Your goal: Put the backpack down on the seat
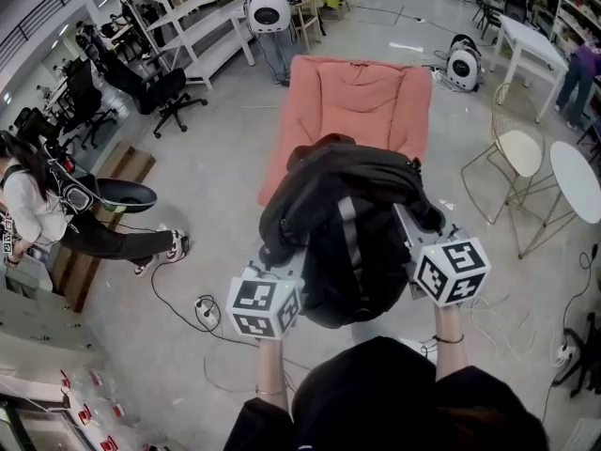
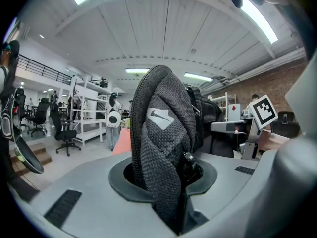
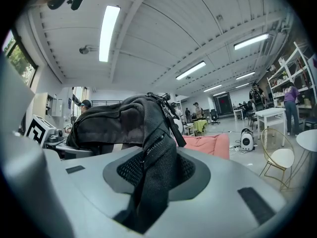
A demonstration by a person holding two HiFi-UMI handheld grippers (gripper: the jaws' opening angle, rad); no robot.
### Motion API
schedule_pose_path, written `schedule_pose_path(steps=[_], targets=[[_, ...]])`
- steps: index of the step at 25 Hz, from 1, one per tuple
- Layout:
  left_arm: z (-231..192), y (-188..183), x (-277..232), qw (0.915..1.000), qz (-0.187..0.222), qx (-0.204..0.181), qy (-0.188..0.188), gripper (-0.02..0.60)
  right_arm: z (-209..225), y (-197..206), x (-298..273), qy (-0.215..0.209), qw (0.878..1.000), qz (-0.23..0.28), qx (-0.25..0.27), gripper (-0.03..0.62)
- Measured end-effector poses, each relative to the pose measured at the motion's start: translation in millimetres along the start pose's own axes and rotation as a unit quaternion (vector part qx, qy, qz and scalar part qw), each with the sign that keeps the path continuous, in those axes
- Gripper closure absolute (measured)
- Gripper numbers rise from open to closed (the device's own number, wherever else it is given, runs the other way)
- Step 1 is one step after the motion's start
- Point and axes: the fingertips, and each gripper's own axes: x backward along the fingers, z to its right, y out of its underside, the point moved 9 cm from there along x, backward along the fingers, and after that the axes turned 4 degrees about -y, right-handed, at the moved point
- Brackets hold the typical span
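A black backpack (image 1: pixel 346 224) hangs in the air in front of me, held between both grippers, just short of the salmon-pink seat (image 1: pixel 362 101) on the floor ahead. My left gripper (image 1: pixel 278 269) is shut on a padded grey-black strap (image 2: pixel 163 148) with a white logo patch. My right gripper (image 1: pixel 413 244) is shut on black mesh fabric (image 3: pixel 156 175) of the backpack. The bag's bulk (image 3: pixel 119 123) fills the right gripper view, with the pink seat (image 3: pixel 210 145) behind it. The bag's lower end covers the near end of the seat in the head view.
A person (image 1: pixel 56 219) sits on the floor at the left beside a wooden step. A white round table (image 1: pixel 575 181) and a wire chair (image 1: pixel 512 163) stand at the right. Cables and a power strip (image 1: pixel 205 310) lie on the floor near my feet. Office chairs and shelving stand behind.
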Motion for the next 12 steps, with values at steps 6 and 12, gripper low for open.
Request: schedule_pose_path(steps=[6, 12], targets=[[-28, -1, -55, 0.9999, -0.015, 0.003, 0.007, 0.454, 28, 5, -52, 0.009, 1.0, -0.012, -0.012, 0.48], [-55, -5, -121, 0.9995, -0.024, 0.018, 0.002, 0.454, 69, 5, -115, 0.004, 0.999, -0.028, -0.022, 0.48]])
